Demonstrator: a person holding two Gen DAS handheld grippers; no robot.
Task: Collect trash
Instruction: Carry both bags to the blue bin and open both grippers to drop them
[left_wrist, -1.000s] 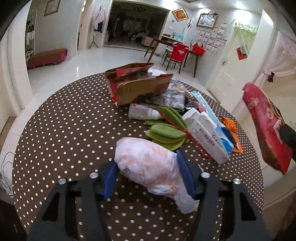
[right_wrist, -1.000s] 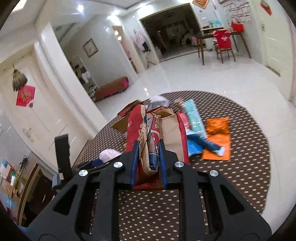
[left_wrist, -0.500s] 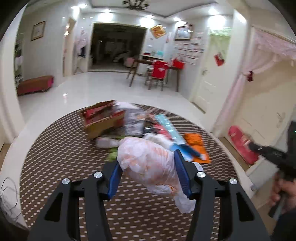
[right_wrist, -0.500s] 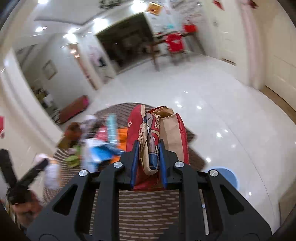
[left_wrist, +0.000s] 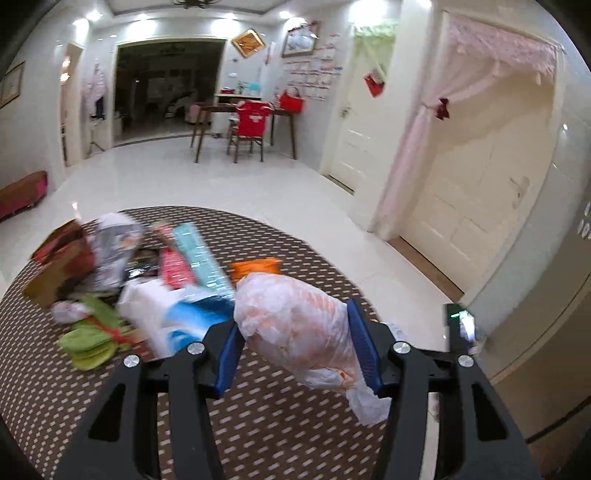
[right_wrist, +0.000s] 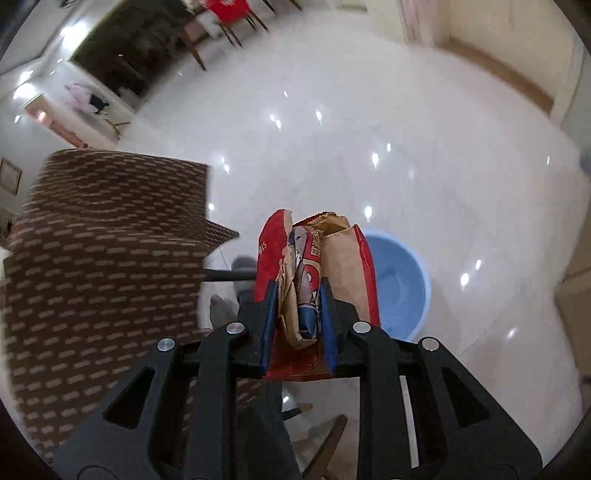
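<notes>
Brown dotted tablecloth (left_wrist: 288, 421); red-draped chair (left_wrist: 251, 127) at dark wood table (left_wrist: 210, 110) far back; white tile floor (right_wrist: 332, 147); closed cream door (left_wrist: 364, 122).

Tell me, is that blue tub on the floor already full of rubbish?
No. In the right wrist view the blue tub shows a bare inside, with the red paper bag in front of it.
</notes>
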